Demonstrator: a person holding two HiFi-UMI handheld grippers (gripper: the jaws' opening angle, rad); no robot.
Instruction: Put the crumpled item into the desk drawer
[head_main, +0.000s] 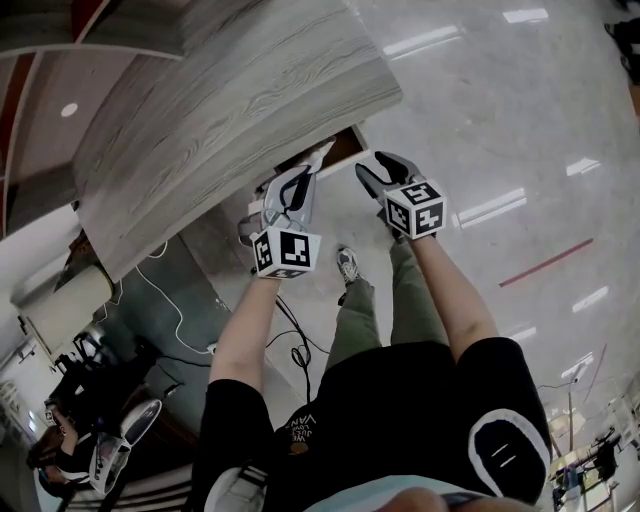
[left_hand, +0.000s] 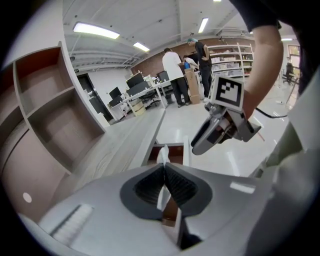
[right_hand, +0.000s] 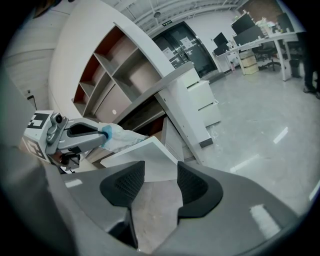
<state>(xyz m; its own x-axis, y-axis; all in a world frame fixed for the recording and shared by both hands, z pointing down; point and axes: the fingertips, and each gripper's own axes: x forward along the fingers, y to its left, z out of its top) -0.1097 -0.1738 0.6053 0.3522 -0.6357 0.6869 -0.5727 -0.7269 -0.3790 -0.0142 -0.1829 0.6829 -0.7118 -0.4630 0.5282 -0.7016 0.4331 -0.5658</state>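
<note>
The crumpled item (left_hand: 162, 156) is a white wad with a bit of blue, pinched in my left gripper (left_hand: 164, 172), whose jaws are shut on it. In the head view that left gripper (head_main: 310, 172) holds the crumpled item (head_main: 322, 154) just at the open desk drawer (head_main: 345, 145) under the wood-grain desk top (head_main: 230, 110). From the right gripper view the crumpled item (right_hand: 120, 137) hangs above the drawer's white front (right_hand: 145, 160). My right gripper (right_hand: 161, 182) is open and holds nothing, beside the drawer to the right (head_main: 372, 168).
Curved brown-and-white shelving (right_hand: 107, 80) stands behind the desk. A white drawer cabinet (right_hand: 200, 105) sits on the glossy floor. Cables (head_main: 290, 340) lie on the floor near my shoe (head_main: 347, 265). Two people (left_hand: 175, 75) stand far off by office desks.
</note>
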